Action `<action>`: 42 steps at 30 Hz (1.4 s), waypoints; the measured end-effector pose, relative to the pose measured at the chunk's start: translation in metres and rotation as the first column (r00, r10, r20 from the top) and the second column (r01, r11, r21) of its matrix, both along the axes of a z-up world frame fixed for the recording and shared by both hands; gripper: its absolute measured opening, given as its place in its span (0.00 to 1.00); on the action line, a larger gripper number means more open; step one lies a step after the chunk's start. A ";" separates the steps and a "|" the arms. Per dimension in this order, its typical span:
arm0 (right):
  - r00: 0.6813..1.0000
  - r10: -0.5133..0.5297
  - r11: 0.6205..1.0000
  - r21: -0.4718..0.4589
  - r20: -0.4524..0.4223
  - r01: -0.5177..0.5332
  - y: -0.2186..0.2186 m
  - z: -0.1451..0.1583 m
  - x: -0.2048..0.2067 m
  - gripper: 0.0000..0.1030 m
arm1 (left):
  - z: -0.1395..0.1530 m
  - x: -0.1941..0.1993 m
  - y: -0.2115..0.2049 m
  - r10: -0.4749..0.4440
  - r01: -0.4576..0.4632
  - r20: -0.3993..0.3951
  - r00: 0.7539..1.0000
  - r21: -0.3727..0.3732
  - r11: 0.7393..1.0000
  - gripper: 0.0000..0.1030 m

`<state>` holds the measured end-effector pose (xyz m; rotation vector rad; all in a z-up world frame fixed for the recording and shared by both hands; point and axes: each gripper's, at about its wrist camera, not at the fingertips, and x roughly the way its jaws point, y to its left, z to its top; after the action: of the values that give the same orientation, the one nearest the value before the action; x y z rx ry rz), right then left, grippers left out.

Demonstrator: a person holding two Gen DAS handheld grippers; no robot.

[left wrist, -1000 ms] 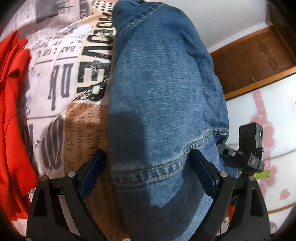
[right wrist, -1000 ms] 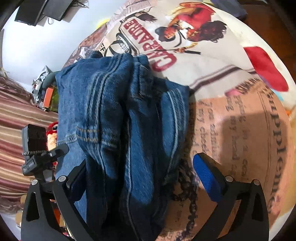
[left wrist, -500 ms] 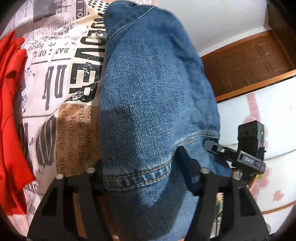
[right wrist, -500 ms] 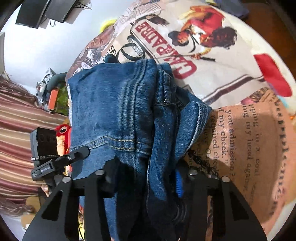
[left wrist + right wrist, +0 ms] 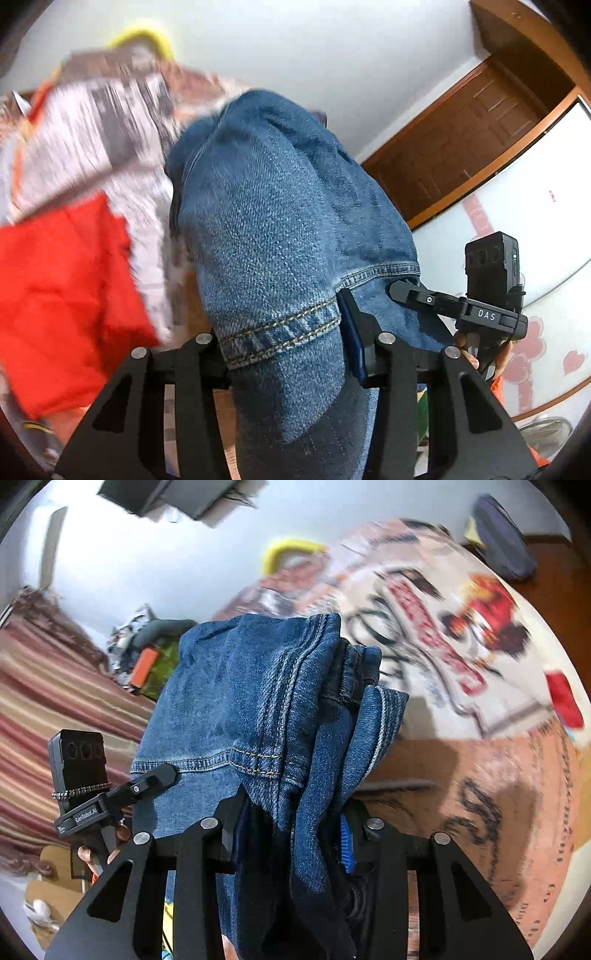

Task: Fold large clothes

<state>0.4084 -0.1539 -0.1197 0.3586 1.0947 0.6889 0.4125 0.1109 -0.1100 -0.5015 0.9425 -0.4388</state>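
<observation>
Denim fills most of what I am seeing: the jeans (image 5: 280, 236) are bunched into a thick, folded bundle of mid-blue cloth, faded paler along the rounded top and darker in the creases. I am pinching that bundle with my left claw (image 5: 284, 354), both fingers pressing in on a hemmed edge where two rows of tan stitching are running across the cloth. Below the stitching the fabric is sagging down between the claw arms.

From the other side, my right claw (image 5: 291, 830) is clamping the same jeans (image 5: 251, 701), squeezing several stacked layers together. Here the thick seams are showing as parallel ridges, a hem with tan thread is crossing the middle, and one flap is turning out to show its lighter woven underside. The darkest folds are hanging straight down between the fingers, hiding most of the blue pad on one finger.

The bundle is hanging in the air between my two claws, lifted above the bed (image 5: 480, 782), whose newspaper-print cover is looking blurred. A red garment (image 5: 62, 295) is lying on the bed cover to the left of the jeans in the left wrist view. White wall is showing behind the bed, with a brown wooden door (image 5: 476, 136) off to the right in that same view, and a striped curtain (image 5: 55, 701) is hanging at the left of the right wrist view.
</observation>
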 end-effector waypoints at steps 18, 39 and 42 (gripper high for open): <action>0.979 0.201 0.979 0.017 0.026 -0.202 0.204 -0.016 0.023 0.34 | -0.012 -0.033 0.204 0.270 -0.270 0.016 0.963 0.018 0.963 0.44; 0.983 0.182 0.949 -0.254 -0.037 -0.186 0.230 -0.129 0.029 0.57 | -0.148 -0.049 0.223 0.329 -0.308 -0.145 0.933 0.154 0.939 0.61; 0.982 0.190 0.937 -0.296 -0.010 -0.185 0.224 -0.125 0.018 0.61 | -0.135 -0.064 0.212 0.327 -0.298 -0.139 0.935 0.195 0.935 0.67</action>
<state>0.4263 0.0703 -0.2445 -0.0106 1.2043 0.6821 0.3482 0.3231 -0.2451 -0.5268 1.0321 -0.0242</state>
